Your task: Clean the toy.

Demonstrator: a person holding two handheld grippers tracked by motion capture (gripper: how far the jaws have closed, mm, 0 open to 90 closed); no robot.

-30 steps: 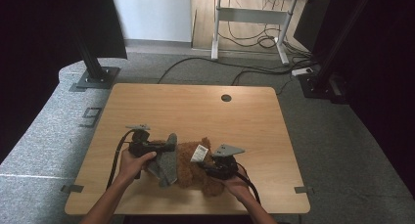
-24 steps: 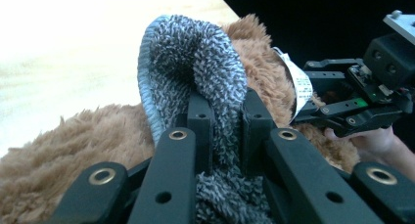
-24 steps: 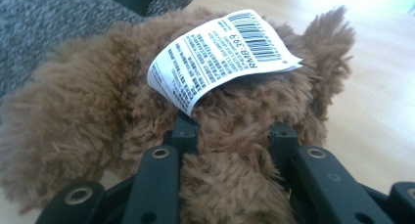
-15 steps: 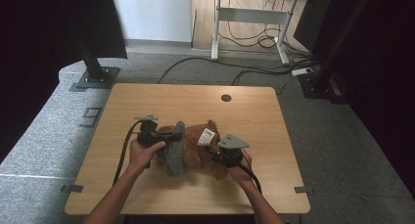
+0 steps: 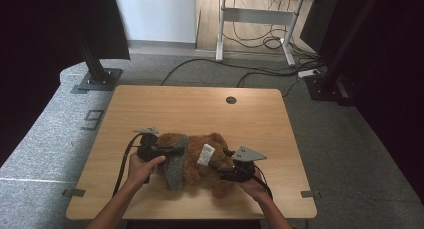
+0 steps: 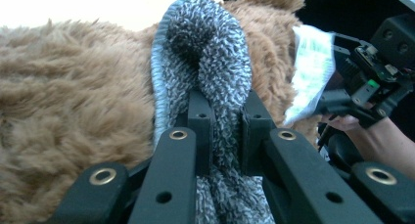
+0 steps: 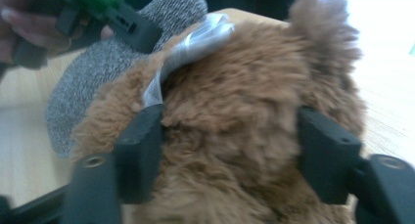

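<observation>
A brown plush bear lies on the wooden table near the front edge, with a white label on it. A grey knitted sock is draped over the bear. My left gripper is shut on the sock, pinching its fabric between the pads, with the bear's fur to its left. My right gripper sits at the bear's right side. Its jaws have just been opening and stand wide on either side of the fur, my right gripper no longer squeezing it.
A round cable hole is in the far part of the table. Black stand bases rest on the grey floor beyond the table, and a desk frame with cables stands farther back.
The right gripper's jaws have spread apart around the bear, and that hand has shifted a little to the right. The left gripper still pinches the sock.
</observation>
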